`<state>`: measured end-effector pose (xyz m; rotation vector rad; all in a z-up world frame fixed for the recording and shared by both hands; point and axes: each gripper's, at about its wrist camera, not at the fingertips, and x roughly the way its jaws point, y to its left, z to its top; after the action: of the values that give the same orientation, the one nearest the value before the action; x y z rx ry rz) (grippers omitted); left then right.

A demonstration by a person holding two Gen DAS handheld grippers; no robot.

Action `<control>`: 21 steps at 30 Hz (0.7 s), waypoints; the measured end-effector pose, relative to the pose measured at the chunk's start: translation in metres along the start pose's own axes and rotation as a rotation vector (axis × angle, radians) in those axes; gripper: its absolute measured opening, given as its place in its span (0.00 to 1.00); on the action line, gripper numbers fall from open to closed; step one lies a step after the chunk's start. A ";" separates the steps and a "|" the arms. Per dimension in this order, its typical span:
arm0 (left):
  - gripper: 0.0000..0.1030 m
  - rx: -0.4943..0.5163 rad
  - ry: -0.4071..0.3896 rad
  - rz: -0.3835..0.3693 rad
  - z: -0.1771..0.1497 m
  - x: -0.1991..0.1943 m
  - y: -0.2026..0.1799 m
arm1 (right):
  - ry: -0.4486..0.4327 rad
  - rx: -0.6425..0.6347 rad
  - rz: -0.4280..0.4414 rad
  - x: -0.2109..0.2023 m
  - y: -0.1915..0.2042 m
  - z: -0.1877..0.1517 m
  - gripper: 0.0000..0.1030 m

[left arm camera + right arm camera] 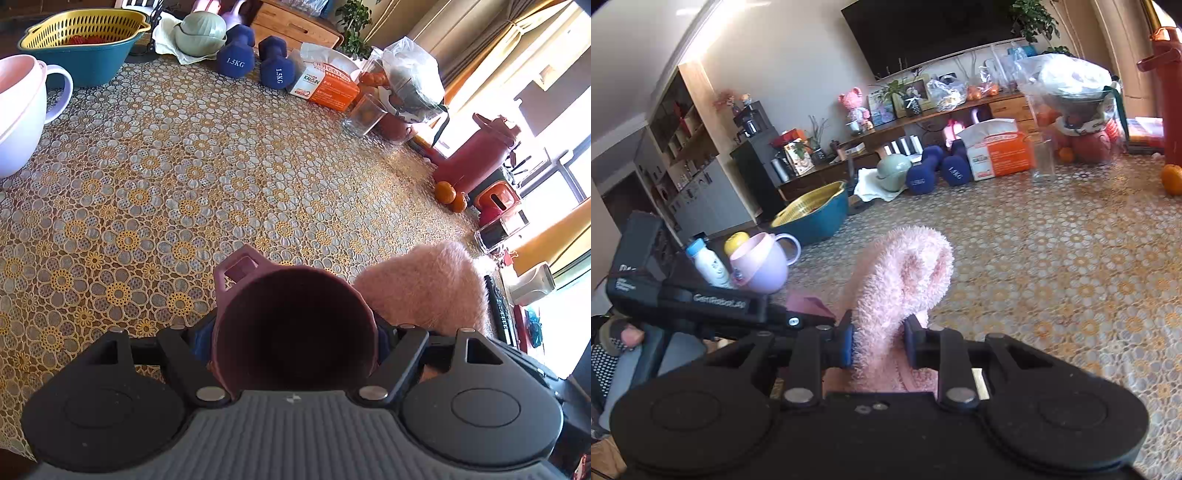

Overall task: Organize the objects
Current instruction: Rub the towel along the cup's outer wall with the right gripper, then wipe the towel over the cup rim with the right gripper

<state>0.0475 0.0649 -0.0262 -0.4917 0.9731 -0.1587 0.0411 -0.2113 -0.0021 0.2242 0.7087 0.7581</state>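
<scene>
My left gripper [295, 339] is shut on a dark mauve plastic cup [295, 328], its open mouth facing the camera and its handle [240, 266] pointing up-left, held above the flowered tablecloth [166, 166]. A fluffy pink sock [428, 284] lies just right of the cup. In the right wrist view my right gripper [879, 343] is shut on that pink sock [908, 273], which stands up folded between the pads. The left gripper's body [683, 295] and a corner of the mauve cup [809, 306] show at the left.
A pink-and-lilac bowl with handle [18, 110] and a teal-and-yellow colander basket [85, 48] stand far left. Two blue dumbbells [255, 55], a green lidded bowl [199, 33], an orange box [325, 85], a glass [364, 114], a red jug [476, 155] and oranges [448, 194] line the far and right edges.
</scene>
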 end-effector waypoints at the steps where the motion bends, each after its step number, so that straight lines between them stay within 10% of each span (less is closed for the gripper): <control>1: 0.76 0.006 -0.001 0.003 -0.001 0.000 -0.001 | 0.017 0.017 0.032 0.004 0.004 -0.002 0.24; 7: 0.76 -0.007 -0.004 0.004 0.000 -0.001 0.002 | 0.056 -0.010 0.019 0.028 0.013 -0.007 0.25; 21: 0.76 0.350 -0.042 0.115 -0.015 0.005 -0.056 | 0.046 -0.104 -0.177 0.030 -0.011 -0.004 0.24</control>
<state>0.0430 0.0091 -0.0102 -0.1169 0.9062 -0.2098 0.0598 -0.1982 -0.0244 0.0490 0.7206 0.6306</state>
